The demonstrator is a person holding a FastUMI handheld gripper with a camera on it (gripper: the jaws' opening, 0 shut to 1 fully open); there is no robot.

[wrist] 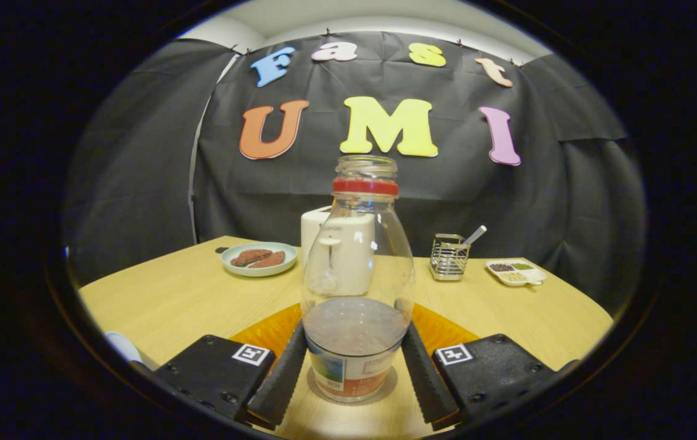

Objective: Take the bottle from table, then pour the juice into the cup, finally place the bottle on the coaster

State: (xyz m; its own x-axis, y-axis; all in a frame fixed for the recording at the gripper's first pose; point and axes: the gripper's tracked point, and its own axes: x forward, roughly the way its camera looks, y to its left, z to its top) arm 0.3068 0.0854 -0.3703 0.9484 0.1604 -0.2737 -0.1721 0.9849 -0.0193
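Booth: black cloth wall behind, light wooden table (189, 299) in front. Observations from the gripper view.

Bottle (356, 287): clear, uncapped, red ring around its neck, standing upright between the two fingers. A low layer of dark liquid sits in the bottom part; a label wraps the base. The base appears to rest on the table surface, just in front of an orange coaster (269, 333), whose edge shows on both sides behind the bottle.

Gripper (353, 373): both fingers lie against the lower sides of the bottle, one on each side, in contact at about the liquid level. Reads as clamped on the bottle.

Beyond the bottle, partly seen through the glass: a white box-shaped appliance (339, 250) with a lever on its front. To one side of it, a pale green plate (259, 259) carrying two brown elongated pieces. To the other side, a small wire holder (449, 256) with a utensil handle leaning out, and further out a white divided tray (516, 272) with small portions in its compartments. A pale rounded object (121, 345) sits at the near table edge beside the gripper body; identity unclear.
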